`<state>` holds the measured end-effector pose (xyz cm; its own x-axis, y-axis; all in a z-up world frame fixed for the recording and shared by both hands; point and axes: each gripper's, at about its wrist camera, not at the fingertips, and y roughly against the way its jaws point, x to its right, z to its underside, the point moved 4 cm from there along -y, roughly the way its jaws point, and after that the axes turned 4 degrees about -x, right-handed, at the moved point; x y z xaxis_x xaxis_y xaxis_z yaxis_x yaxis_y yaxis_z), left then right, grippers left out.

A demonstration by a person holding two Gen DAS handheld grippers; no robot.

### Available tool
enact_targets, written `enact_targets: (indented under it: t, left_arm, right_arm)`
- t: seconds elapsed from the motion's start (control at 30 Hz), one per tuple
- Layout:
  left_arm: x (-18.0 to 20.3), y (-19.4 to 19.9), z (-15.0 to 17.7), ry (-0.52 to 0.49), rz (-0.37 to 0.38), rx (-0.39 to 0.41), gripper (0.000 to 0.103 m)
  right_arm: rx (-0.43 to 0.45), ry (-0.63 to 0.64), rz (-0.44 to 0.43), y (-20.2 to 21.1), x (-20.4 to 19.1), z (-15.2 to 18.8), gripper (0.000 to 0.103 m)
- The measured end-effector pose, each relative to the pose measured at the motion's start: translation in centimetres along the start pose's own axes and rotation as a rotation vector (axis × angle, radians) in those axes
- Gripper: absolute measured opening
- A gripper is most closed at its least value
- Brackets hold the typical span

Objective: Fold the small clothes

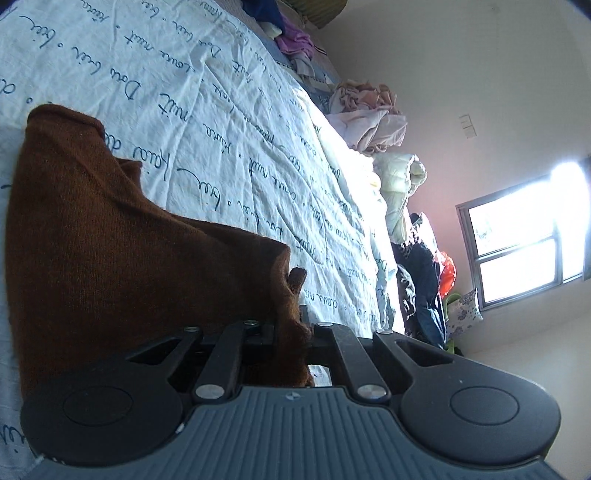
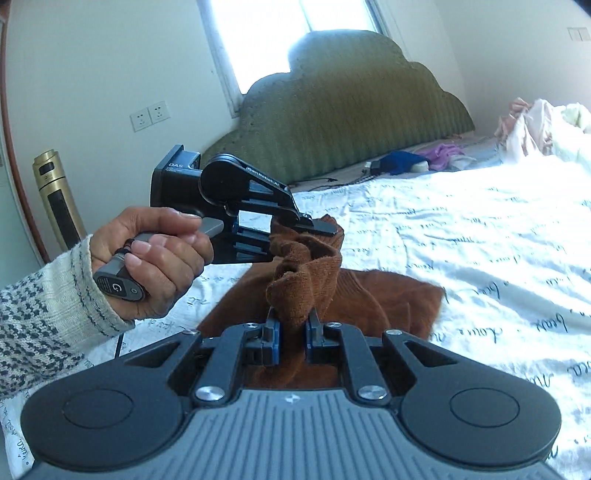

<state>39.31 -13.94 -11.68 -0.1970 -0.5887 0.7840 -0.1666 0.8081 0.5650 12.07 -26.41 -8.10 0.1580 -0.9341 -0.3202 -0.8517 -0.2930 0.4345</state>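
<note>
Right wrist view: my right tool (image 2: 291,334) clenched on brown sweater (image 2: 388,295) | my left tool (image 2: 314,227) grips same bunched edge just beyond | body trails onto bed (image 2: 480,240).

Bright window (image 2: 266,33), green headboard (image 2: 351,110), white walls (image 2: 92,66)

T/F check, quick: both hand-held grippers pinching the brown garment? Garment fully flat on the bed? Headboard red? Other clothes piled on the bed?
1. Both hand-held grippers grip the brown knit garment. True: the right hand-held gripper and the left hand-held gripper each pinch a bunched edge.
2. The garment lies fully flat. False: its gripped part is lifted and bunched; the rest lies on the printed bedsheet.
3. The headboard is red. False: it is green.
4. Other clothes are piled on the bed. True: a pink clothes pile lies at its edge.
</note>
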Motion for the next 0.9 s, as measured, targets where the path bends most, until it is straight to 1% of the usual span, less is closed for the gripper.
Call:
enact_targets:
  t: [0.13, 0.2, 0.3, 0.33, 0.37, 0.4, 0.43, 0.47, 0.5, 0.53, 0.57, 0.6, 0.63, 0.73, 0.8, 0.87, 0.9]
  left_arm:
    - [0.4, -3.3, 0.6, -0.023, -0.046, -0.05, 0.008]
    - [0.4, -4.2, 0.8, -0.026, -0.053, -0.066, 0.008]
    - [0.9, -5.5, 1.0, -0.042, -0.098, -0.086, 0.009]
    - [1.0, -5.9, 1.0, -0.065, -0.11, -0.093, 0.009]
    - [1.1, -6.1, 1.0, -0.079, -0.13, -0.096, 0.01]
    - [0.8, -6.2, 1.0, -0.068, -0.147, -0.096, 0.011]
    - [0.6, -6.0, 0.9, -0.056, -0.15, -0.096, 0.015]
    - [0.4, -5.8, 0.8, -0.06, -0.15, -0.092, 0.018]
    - [0.3, -5.3, 0.7, -0.065, -0.157, -0.08, 0.027]
    - [0.3, -4.5, 0.6, -0.072, -0.169, -0.062, 0.035]
    - [0.3, -3.9, 0.6, -0.08, -0.168, -0.052, 0.04]
    - [0.6, -2.9, 0.7, -0.089, -0.161, -0.047, 0.053]
    - [1.1, -1.8, 0.9, -0.104, -0.137, -0.034, 0.063]
    - [2.7, 1.1, 1.6, -0.166, -0.095, 0.009, 0.071]
    - [3.5, 1.9, 2.2, -0.194, -0.095, 0.015, 0.076]
    - [4.0, 2.0, 3.1, -0.224, -0.095, -0.012, 0.077]
    - [4.0, 2.0, 3.8, -0.234, -0.106, -0.023, 0.077]
  right_arm:
    - [-0.027, -0.076, 0.006, 0.2, 2.8, 1.6, 0.011]
    - [-0.034, -0.095, 0.013, 0.3, 3.7, 2.2, 0.011]
    - [-0.047, -0.125, 0.016, 0.4, 4.8, 3.1, 0.012]
    - [-0.055, -0.155, 0.019, 0.1, 5.3, 3.4, 0.015]
    - [-0.075, -0.175, 0.017, -0.2, 5.9, 3.8, 0.016]
    - [-0.099, -0.178, 0.014, -0.6, 6.2, 4.0, 0.02]
    - [-0.124, -0.182, 0.013, -1.1, 6.2, 4.1, 0.039]
    - [-0.133, -0.193, 0.02, -1.2, 6.3, 4.3, 0.053]
    - [-0.13, -0.193, 0.016, -1.2, 6.4, 4.3, 0.08]
    - [-0.122, -0.187, 0.002, -1.0, 6.3, 4.3, 0.092]
    - [-0.109, -0.184, 0.002, -0.7, 6.3, 4.1, 0.092]
    - [-0.103, -0.18, 0.008, -0.6, 6.4, 4.0, 0.092]
    - [-0.1, -0.167, 0.007, -0.4, 6.5, 3.9, 0.092]
    - [-0.085, -0.168, 0.015, 0.3, 6.9, 3.9, 0.092]
    - [-0.078, -0.167, 0.003, 0.6, 7.4, 3.8, 0.091]
    - [-0.095, -0.174, 0.004, 0.3, 7.8, 3.8, 0.091]
    - [-0.101, -0.183, 0.004, 0.2, 7.8, 3.8, 0.089]
